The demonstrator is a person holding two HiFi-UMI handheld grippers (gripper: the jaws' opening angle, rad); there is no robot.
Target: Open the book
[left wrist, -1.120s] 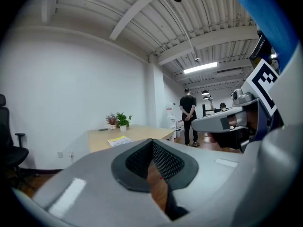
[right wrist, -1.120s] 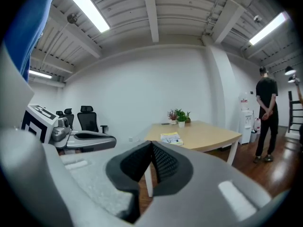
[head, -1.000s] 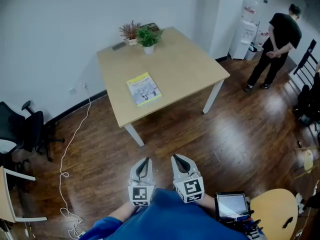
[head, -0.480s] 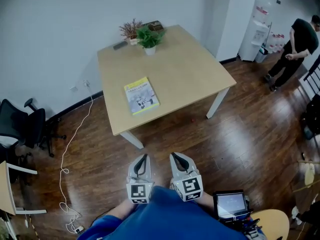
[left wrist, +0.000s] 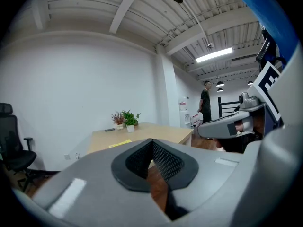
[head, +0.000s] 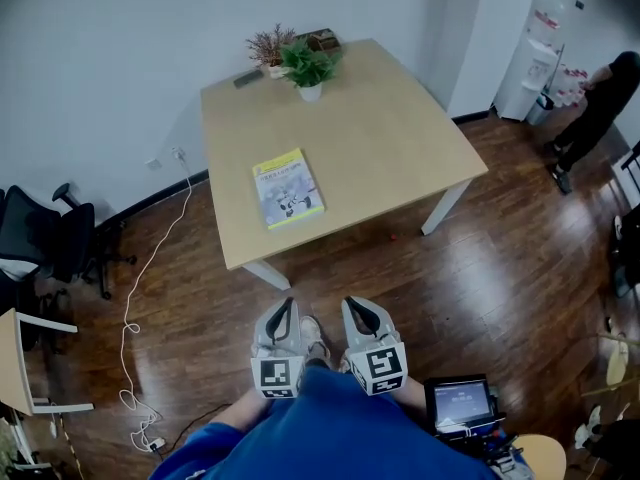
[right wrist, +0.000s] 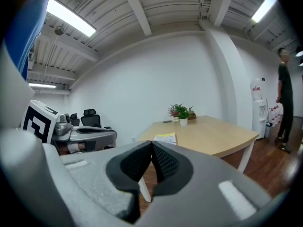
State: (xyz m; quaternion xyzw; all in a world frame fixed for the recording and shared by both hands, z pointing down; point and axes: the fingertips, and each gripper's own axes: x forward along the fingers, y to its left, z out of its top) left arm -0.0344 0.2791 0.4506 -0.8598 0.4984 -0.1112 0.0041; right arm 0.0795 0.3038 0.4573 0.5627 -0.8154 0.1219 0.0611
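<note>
Pale wood bench [head: 380, 148] carries the book [head: 288, 188], closed & flat near its left front edge, well apart from both grippers. It has a yellow cover w/ a white-grey picture, its long axis runs from the bench's near edge toward the potted plants [head: 310, 66] at the far side, a little skewed to the edge, and vs 0.5 s ago it hasn't shifted on the bench. Left gripper [head: 281, 318] & right gripper [head: 362, 315] hang low by the body, fingers of each pressed tip to tip, holding nothing.
</note>
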